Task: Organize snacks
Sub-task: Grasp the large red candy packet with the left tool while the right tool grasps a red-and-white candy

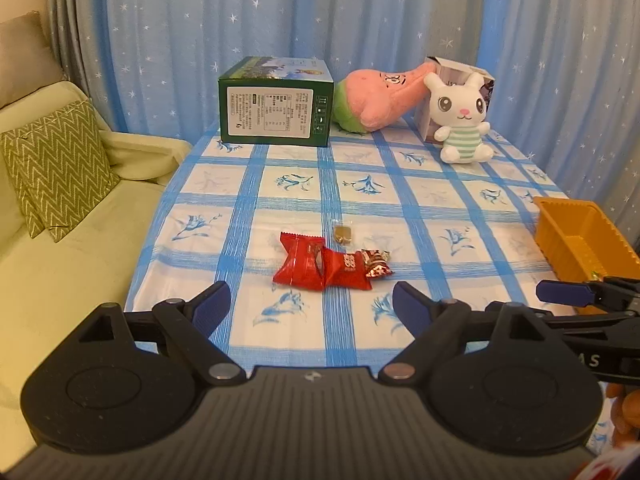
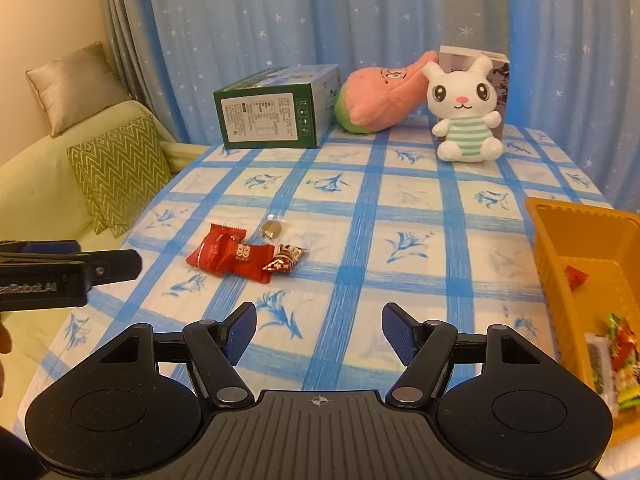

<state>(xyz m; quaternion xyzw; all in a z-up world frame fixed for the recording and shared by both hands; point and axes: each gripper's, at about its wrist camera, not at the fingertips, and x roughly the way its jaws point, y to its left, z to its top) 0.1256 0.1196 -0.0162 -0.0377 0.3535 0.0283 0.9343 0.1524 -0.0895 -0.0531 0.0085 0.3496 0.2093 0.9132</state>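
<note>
Left gripper [image 1: 311, 304]: jaws spread wide, nothing between the pads, hovering over the checked tablecloth [image 1: 420, 208] just short of the snack cluster. Right gripper [image 2: 319, 332]: jaws also apart and empty, over bare cloth, with the orange tray [image 2: 548, 248] close on its right.

Snacks left on the cloth: two red wrappers [image 1: 320, 266] overlapping, a red-and-gold candy [image 1: 375, 263] touching their right end, a small clear-wrapped brown sweet [image 1: 343, 234] just behind. The tray already holds several packets [image 2: 612, 360].

Judgement: step in hand is the reach for the next loose snack, the left gripper being nearest. To do it well, take one piece only; the near red wrapper looks easiest, pinched across its puffed middle, not the crimped tail. The foil is slick and the pieces overlap, so a low approach could drag the neighbours along. Green box [image 1: 276, 110] and plush toys [image 1: 460, 120] stand well behind, out of the way.
</note>
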